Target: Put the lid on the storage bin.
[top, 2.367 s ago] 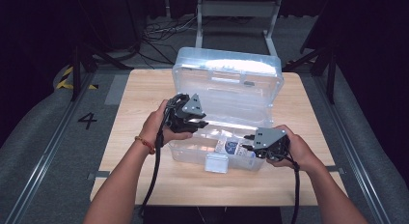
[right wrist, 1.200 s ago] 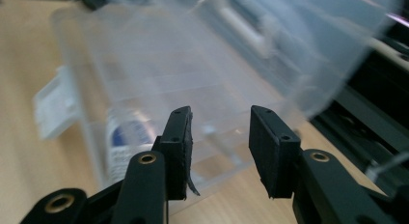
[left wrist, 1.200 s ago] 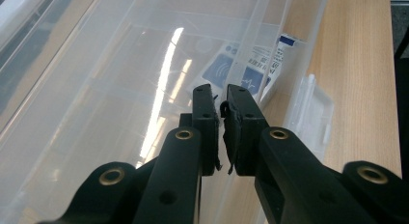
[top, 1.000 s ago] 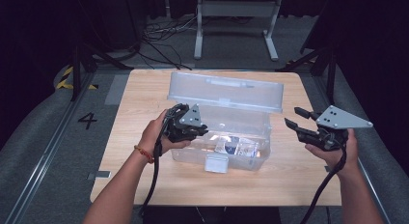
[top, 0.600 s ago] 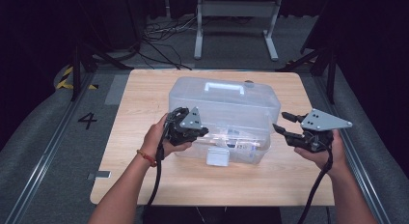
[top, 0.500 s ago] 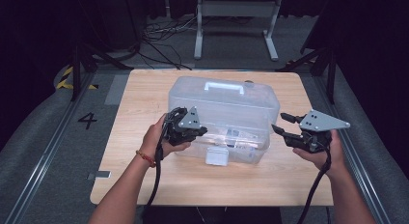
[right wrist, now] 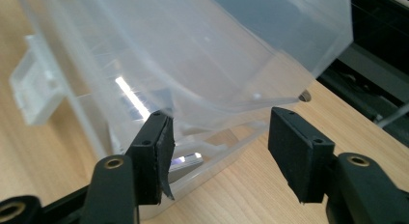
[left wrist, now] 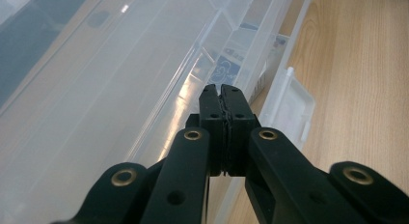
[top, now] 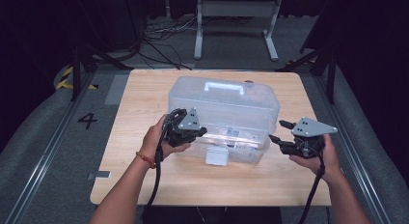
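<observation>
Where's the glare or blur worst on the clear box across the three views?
High view: soft overall, with a bright sheen on the clear box lid, dark surroundings. Left gripper view: small glints on the box wall, gripper arms at the bottom blurred. Right gripper view: a bright streak on the box, far background soft.

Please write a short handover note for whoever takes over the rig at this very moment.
Left gripper: jaws shut with nothing between them, resting against the front left of the clear plastic box.
Right gripper: jaws have just been opening, nothing clamped, level with the box's right end by the lid's corner.
Box: mid-table, lid lowered over the base.
Done: lid down.
Left: the white front latch seems to hang unfastened; probably press the lid home and snap it.
</observation>
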Tool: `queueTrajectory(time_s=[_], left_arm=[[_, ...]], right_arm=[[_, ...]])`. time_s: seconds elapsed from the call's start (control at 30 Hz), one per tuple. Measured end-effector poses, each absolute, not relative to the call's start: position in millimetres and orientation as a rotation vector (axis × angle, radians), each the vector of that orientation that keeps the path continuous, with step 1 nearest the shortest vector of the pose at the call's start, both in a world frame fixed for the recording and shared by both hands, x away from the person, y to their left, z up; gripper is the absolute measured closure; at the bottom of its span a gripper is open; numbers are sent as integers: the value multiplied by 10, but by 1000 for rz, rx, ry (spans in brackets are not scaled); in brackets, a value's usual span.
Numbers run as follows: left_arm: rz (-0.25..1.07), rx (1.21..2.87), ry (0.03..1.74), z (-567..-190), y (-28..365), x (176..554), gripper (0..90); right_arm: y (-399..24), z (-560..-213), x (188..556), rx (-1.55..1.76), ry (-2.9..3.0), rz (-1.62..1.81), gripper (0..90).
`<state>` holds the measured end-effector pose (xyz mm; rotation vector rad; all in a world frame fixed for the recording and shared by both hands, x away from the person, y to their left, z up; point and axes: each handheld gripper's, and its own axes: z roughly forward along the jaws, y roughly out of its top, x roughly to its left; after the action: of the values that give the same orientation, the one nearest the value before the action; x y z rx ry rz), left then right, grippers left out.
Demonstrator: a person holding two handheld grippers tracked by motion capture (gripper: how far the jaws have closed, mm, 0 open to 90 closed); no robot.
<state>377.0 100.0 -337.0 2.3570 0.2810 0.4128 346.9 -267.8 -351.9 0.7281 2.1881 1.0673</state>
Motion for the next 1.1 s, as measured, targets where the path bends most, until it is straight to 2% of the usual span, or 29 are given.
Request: queueTrajectory(time_s=[0.2,0.57,0.83,0.93,1.1], left_arm=[[392,2335,271,-3345,1056,3719,895],[394,2315,306,-3421,1341,3380,820],[400,2313,412,-3649,1681,3167,776],[389,2317,468,-3773,1809,3126,750],[409,2321,550,-3927,1969,3093,646]], right_arm=[[-2700,-3552,3509,752,2195,1111,437],[-2678,-3572,3407,716,2249,1114,429],[-2682,-3595,3374,719,2281,1093,429],[-2684,-3631,3348,718,2301,1077,431],[-2721,-3679,3310,738,2299,1092,460]])
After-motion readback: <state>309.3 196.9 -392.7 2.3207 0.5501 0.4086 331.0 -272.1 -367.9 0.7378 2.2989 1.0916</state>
